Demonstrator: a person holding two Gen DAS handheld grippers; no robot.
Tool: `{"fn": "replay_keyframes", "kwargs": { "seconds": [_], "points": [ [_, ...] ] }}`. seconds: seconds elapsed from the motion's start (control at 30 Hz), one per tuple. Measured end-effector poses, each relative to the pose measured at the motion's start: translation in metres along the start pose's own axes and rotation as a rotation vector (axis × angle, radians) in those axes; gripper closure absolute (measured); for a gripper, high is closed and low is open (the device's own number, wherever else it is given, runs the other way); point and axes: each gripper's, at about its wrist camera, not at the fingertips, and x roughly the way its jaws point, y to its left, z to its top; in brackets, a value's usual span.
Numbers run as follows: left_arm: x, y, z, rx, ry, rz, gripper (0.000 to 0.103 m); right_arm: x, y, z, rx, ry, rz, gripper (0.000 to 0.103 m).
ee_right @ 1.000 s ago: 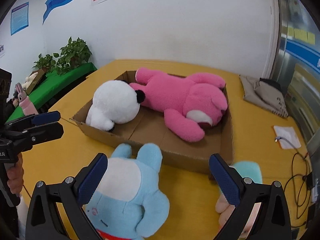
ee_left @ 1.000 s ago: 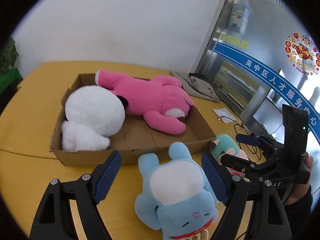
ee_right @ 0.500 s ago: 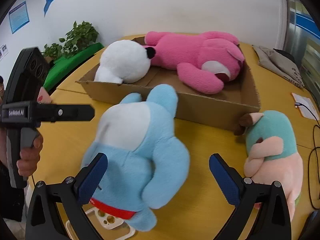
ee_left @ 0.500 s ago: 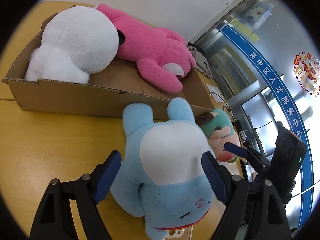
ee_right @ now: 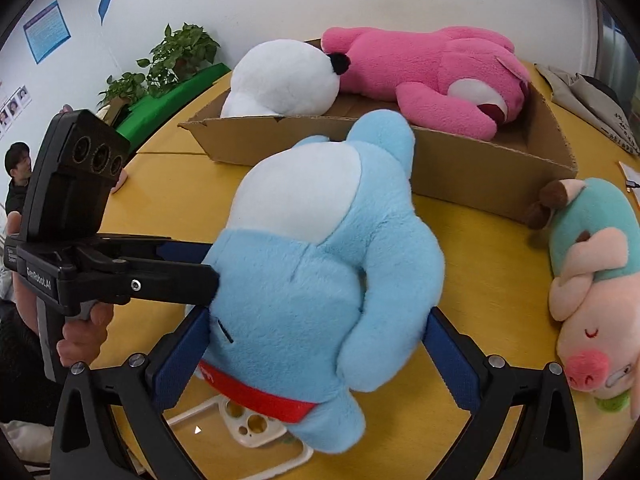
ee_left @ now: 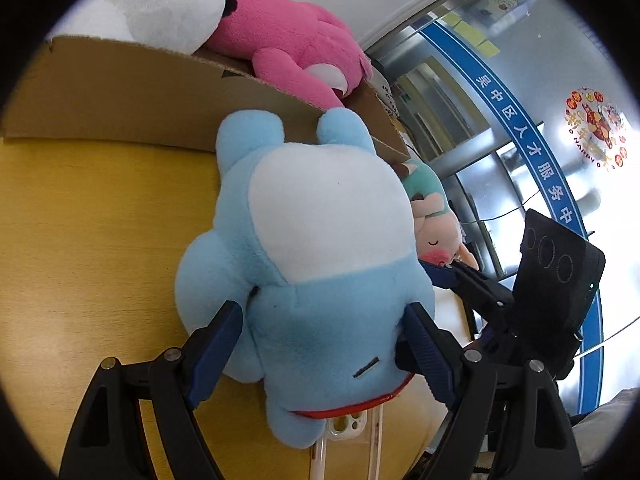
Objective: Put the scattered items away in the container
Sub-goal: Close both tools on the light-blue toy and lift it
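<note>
Both grippers straddled the blue plush (ee_left: 320, 248) lying on the desk (ee_left: 100, 240) just before the cardboard box (ee_right: 480, 176). The left gripper (ee_left: 320, 344) and right gripper (ee_right: 316, 356) stood open, pads flanking its head.

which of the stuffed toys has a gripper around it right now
The blue plush: both the left gripper and right gripper straddle it. The pink bear and white plush lie in the box, the pig untouched.

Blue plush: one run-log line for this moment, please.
blue plush on table, outside box | left gripper straddles it | right gripper straddles it
</note>
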Motion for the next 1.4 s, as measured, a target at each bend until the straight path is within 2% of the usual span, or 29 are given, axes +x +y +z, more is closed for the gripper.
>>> {"fn": "replay_keyframes", "kwargs": {
  "seconds": [0.1, 0.3, 0.43, 0.5, 0.6, 0.7, 0.8, 0.93, 1.0, 1.07, 1.2, 1.4],
  "points": [
    [0.004, 0.0, 0.002, -0.013, 0.002, -0.031, 0.02, 0.004, -0.012, 0.0, 0.041, 0.018, 0.051, 0.0],
    [0.005, -0.005, 0.006, -0.01, 0.012, -0.058, 0.02, -0.01, -0.018, 0.0, 0.005, 0.001, 0.053, 0.0],
    [0.003, -0.004, 0.007, -0.003, 0.015, -0.062, 0.02, -0.025, -0.038, 0.004, 0.068, -0.037, -0.011, 0.0],
    [0.003, -0.005, 0.007, 0.003, 0.014, -0.06, 0.02, -0.025, -0.046, 0.005, 0.094, -0.029, -0.027, 0.0],
    [0.004, -0.01, 0.008, 0.018, 0.018, -0.045, 0.021, -0.018, -0.041, 0.006, 0.1, -0.014, 0.009, 0.0],
    [0.003, -0.009, 0.01, 0.016, 0.024, -0.047, 0.027, -0.014, -0.033, 0.006, 0.09, -0.014, 0.034, 0.001],
    [0.003, -0.009, 0.01, 0.015, 0.031, -0.064, 0.029, -0.013, -0.036, 0.01, 0.126, -0.011, 0.131, 0.001],
    [0.007, -0.013, 0.01, 0.033, 0.042, -0.066, 0.029, -0.001, -0.046, 0.026, 0.17, 0.004, 0.092, 0.0],
    [0.008, -0.015, 0.009, 0.034, 0.039, -0.054, 0.029, 0.011, -0.052, 0.036, 0.2, 0.03, 0.139, 0.0],
    [0.009, -0.013, 0.009, 0.028, 0.036, -0.039, 0.022, 0.026, -0.051, 0.042, 0.204, 0.067, 0.177, 0.0],
    [0.01, -0.011, 0.006, 0.011, 0.038, -0.041, 0.023, 0.046, -0.039, 0.043, 0.171, 0.097, 0.207, 0.0],
    [0.003, -0.021, 0.002, 0.015, 0.029, -0.04, 0.037, 0.035, -0.037, 0.037, 0.168, 0.045, 0.236, 0.012]
  ]
}}
